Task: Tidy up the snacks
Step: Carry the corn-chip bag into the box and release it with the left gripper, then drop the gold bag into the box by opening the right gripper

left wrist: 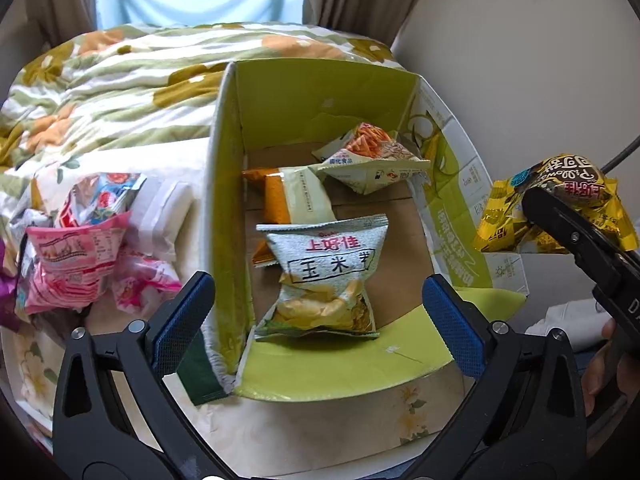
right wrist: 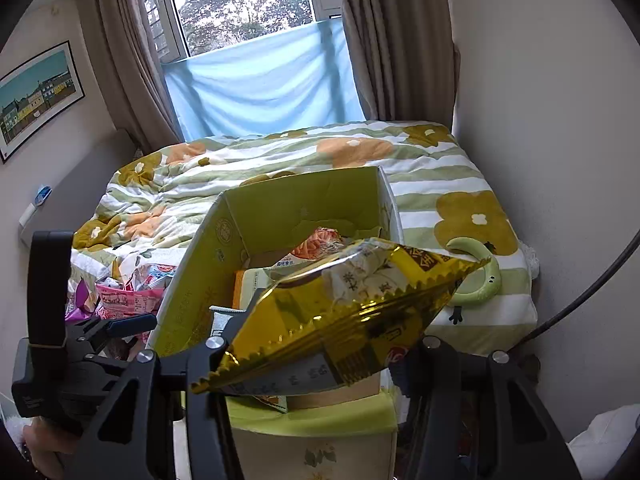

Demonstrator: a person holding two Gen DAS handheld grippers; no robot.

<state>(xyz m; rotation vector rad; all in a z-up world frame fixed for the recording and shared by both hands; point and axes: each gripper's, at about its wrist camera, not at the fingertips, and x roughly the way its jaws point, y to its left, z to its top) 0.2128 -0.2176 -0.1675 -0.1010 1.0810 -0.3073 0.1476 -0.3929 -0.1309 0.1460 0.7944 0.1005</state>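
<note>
Right gripper clamps gold bag by box's right wall; early release = lands outside. Left gripper open, empty, near box's front edge.

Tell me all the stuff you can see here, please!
Cardboard box: one, green inside, open on the bed.
Snack bags in the box: at least three; grey-green corn bag nearest, orange and white bag behind it, white bag with orange sticks at the back.
Gold snack bag: one, held at the box's right side.
Pink snack packets: a pile, left of the box.
Quilt: one, green-striped with flowers, covering the bed.
Blue cloth: one, across the window.
Picture: one, left wall.
Left claw: black with blue pads, open, empty.
Right claw: black, shut on the gold bag.
</note>
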